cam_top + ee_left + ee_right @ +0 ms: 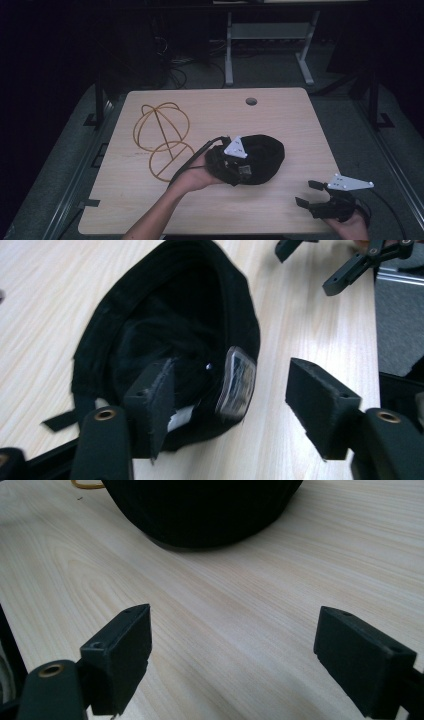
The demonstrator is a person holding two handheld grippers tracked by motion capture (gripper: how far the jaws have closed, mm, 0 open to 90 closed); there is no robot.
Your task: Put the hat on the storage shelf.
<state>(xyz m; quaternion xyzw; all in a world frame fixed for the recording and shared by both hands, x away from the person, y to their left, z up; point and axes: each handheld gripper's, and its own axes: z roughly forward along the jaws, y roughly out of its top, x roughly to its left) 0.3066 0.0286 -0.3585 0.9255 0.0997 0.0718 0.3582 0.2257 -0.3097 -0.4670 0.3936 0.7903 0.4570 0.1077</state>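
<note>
**Me:** OK, I'm looking at the left gripper (pixel 227 410) right now. Its jaws are sitting fairly wide apart and straddling the rim of the black cap (pixel 165 335). One finger (pixel 152 402) is tucked inside the cap against the lining, the other (pixel 320 405) is hanging outside over bare wood, not touching anything. The cap's edge and a shiny clear tag (pixel 237 382) are sitting between them, but the pads aren't pinching.

**Other guy:** And the other one?

**Me:** The right gripper (pixel 232 655) is standing wide open too, nothing between the fingers, just wood grain. It's hovering well off to the near right of the cap, the person's hand (pixel 350 225) holding it at the table's edge.

**Other guy:** How's the cap looking?

**Me:** It's lying upside down, opening up, roughly mid-table and a bit toward the person. All black, soft and crumpled inside, with a strap end (pixel 60 420) poking out of its rim.

**Other guy:** What's around it?

**Me:** A gold wire stand (pixel 162 137) is sitting just left of the cap, apart from it. The table (pixel 280 120) is light wood with a round cable hole (pixel 251 101) beyond the cap. Past that the room is going dark: grey floor, white desk legs (pixel 229 50), cables.
</note>
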